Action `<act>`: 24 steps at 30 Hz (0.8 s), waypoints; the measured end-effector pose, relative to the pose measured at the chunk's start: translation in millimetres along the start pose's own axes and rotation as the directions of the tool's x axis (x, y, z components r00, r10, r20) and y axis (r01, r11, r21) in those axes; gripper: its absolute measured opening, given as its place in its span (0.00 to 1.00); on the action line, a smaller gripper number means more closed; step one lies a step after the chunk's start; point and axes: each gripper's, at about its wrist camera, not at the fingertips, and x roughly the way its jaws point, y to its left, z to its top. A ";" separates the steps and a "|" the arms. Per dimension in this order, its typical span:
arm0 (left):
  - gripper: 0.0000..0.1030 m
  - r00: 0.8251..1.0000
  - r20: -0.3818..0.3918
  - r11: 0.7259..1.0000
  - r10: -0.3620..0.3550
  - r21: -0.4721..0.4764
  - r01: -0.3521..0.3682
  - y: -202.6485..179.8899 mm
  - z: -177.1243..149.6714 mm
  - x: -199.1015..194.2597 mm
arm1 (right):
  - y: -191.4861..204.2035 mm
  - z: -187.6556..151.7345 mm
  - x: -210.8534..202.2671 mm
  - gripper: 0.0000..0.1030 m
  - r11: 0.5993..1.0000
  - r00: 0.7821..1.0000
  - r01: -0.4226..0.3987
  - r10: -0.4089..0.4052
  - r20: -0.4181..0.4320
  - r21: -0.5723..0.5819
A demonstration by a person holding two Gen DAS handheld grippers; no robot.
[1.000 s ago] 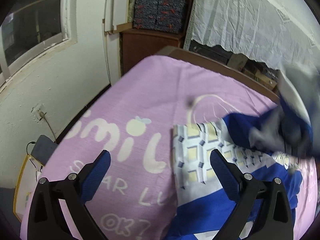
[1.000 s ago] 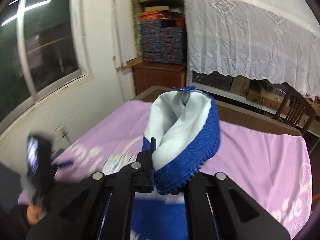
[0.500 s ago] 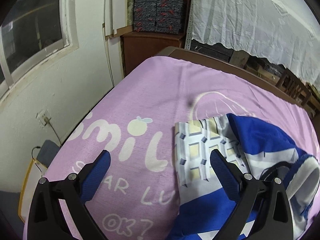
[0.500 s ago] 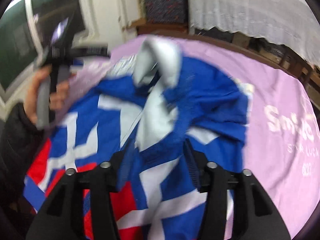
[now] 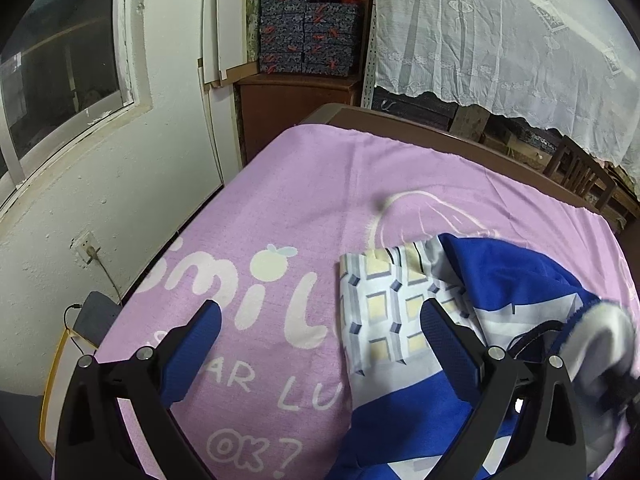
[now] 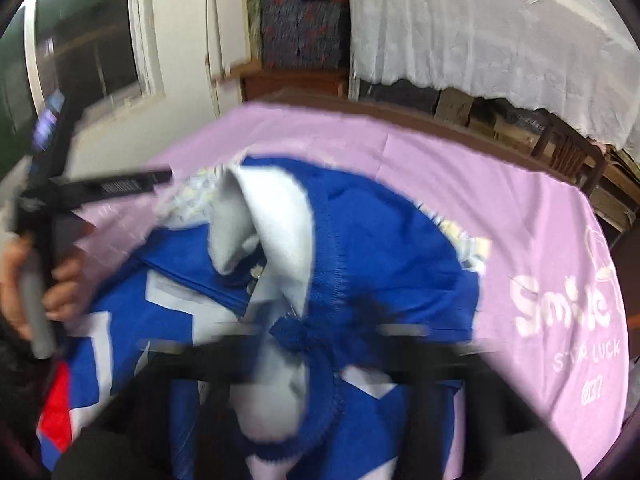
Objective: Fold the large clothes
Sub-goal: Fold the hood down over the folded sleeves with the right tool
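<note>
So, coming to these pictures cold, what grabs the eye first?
The blue jacket with its pale lining, heaped mid-bed on the purple "Smile" blanket. The right gripper, blurred, has just been closing on the jacket's zipped edge, while the left gripper hovers open over the blanket beside a checked cloth.

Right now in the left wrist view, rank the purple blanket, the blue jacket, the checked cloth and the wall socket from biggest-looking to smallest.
1. Purple blanket, covering most of the bed.
2. Blue jacket, partly cut off by the frame, so its full extent is unsure.
3. Checked cloth, partly under the jacket.
4. Wall socket, by far the smallest.
</note>
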 end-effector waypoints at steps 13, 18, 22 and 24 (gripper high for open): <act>0.97 1.000 0.007 1.000 -0.021 0.002 0.021 0.4 2.1 -5.2 | 6.5 -16.3 -60.1 0.08 0.994 0.990 -0.074 0.065 0.127 0.074; 0.97 0.996 0.072 0.994 -0.048 0.098 0.041 -25.7 -7.9 -21.4 | 9.2 -76.2 -14.3 0.12 1.000 0.995 0.022 -0.024 -0.097 -0.017; 0.97 0.983 0.134 0.976 -0.126 0.196 0.098 -51.9 -19.3 -43.8 | 10.7 -73.4 -36.4 0.32 0.999 0.998 -0.038 0.036 -0.053 -0.032; 0.97 0.971 0.148 0.959 -0.185 0.243 0.146 -63.7 -26.6 -55.6 | 8.1 -71.3 -52.2 0.47 0.998 0.998 -0.056 0.056 0.003 -0.021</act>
